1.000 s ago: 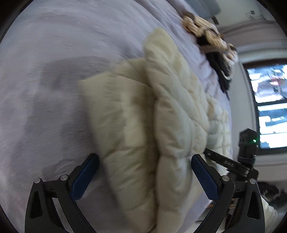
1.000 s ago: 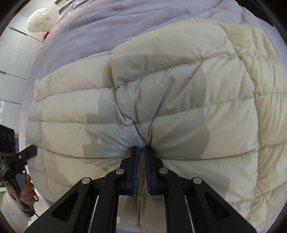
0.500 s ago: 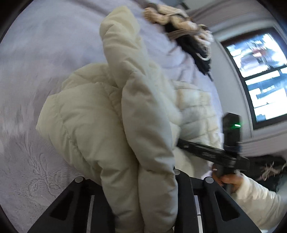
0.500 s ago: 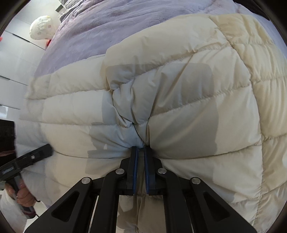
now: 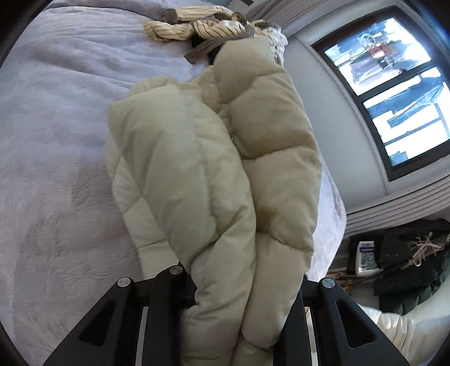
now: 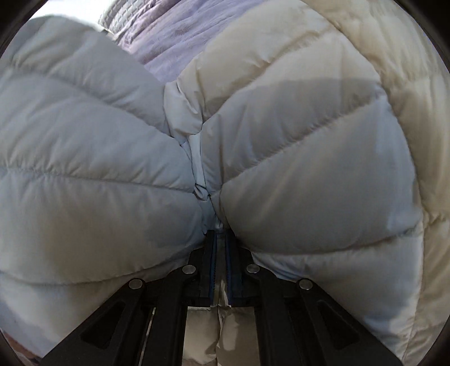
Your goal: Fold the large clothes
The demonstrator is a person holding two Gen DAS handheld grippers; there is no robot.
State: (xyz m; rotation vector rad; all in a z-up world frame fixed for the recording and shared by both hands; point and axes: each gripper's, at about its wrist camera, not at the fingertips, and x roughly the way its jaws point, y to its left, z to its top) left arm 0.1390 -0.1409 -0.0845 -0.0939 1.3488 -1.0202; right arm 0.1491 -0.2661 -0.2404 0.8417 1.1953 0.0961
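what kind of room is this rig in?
Likely a bedroom: a wide lavender quilted bedspread under the cream puffer jacket, loose striped clothes piled at its far edge, and a dark-framed window beside it.

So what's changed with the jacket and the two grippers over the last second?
The left gripper, open around the jacket a second ago, has closed on a thick fold and lifted it off the bed cover. The right gripper stays clamped on the jacket, whose fabric has bunched up closer around it.
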